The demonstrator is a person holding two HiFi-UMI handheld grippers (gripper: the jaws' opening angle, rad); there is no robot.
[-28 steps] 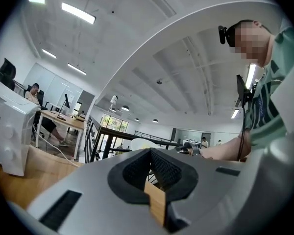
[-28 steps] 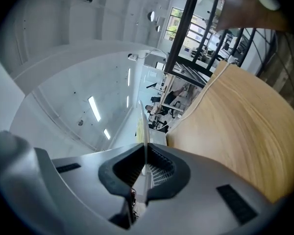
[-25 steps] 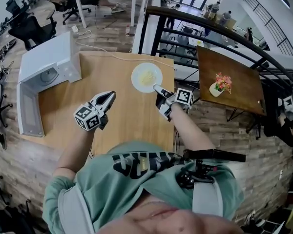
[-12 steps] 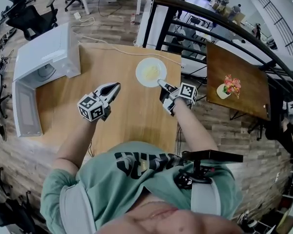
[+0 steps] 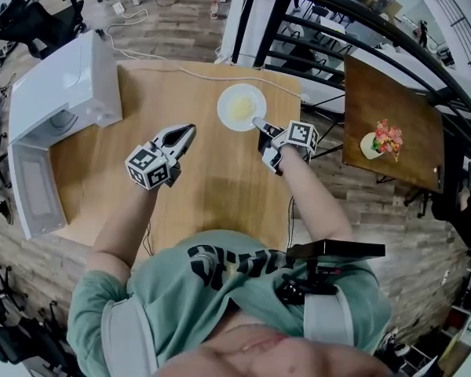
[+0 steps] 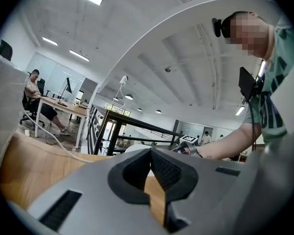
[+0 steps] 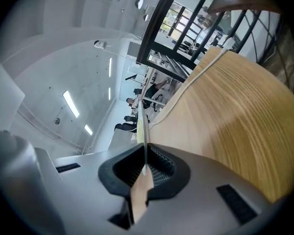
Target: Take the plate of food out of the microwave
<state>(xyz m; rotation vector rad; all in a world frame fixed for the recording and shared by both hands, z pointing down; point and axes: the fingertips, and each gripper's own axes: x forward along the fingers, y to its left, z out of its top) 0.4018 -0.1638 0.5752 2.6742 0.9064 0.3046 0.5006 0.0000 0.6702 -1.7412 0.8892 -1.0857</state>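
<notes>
Moved: left gripper (image 5: 187, 134), right gripper (image 5: 258, 124) and plate (image 5: 241, 107), slightly farther from microwave (image 5: 59, 93).
Right gripper: clamped on plate rim, over table (image 5: 212, 187), far right.
Left gripper: jaws together, empty.
Unclear: food a pale blur; plate resting or lifted, undetermined.

free: bare wood across middle and near edge of table (image 5: 212, 195) | blocked: far left corner by microwave (image 5: 67, 85), left edge by its open door (image 5: 33, 191) | low: cable (image 5: 196, 74) along far edge, plate (image 5: 241, 107) near far right corner | past far right corner: railing (image 5: 271, 30)
</notes>
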